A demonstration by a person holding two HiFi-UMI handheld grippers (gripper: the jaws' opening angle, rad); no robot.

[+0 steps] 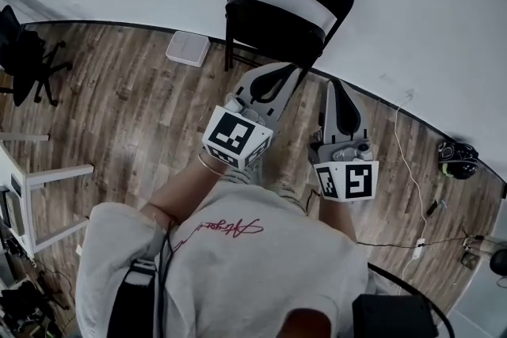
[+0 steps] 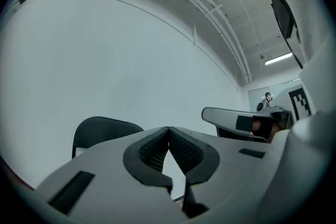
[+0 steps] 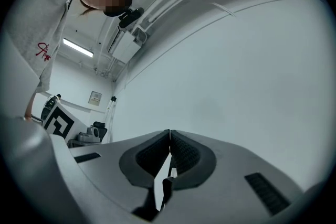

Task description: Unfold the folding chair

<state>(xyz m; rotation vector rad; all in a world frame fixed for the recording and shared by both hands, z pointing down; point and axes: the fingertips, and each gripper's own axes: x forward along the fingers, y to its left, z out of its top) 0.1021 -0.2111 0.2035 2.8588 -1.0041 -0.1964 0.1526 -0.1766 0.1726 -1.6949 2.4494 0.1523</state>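
A black folding chair (image 1: 281, 0) stands folded flat against the white wall, with a pale band across its back. My left gripper (image 1: 287, 69) hangs just short of the chair's lower part, shut and empty. Beside it my right gripper (image 1: 336, 83) is also shut with nothing in it, to the right of the chair's frame. In the left gripper view the closed pads (image 2: 168, 131) meet in front of the chair's rounded back (image 2: 100, 131), and the right gripper's body (image 2: 236, 120) shows at the right. The right gripper view has its closed tips (image 3: 170, 135) facing bare wall.
A flat white box (image 1: 188, 48) lies on the wooden floor left of the chair. A black office chair (image 1: 28, 59) and a white table frame (image 1: 47, 178) stand at the far left. A white cable (image 1: 408, 170) and a dark round object (image 1: 458, 158) lie at the right.
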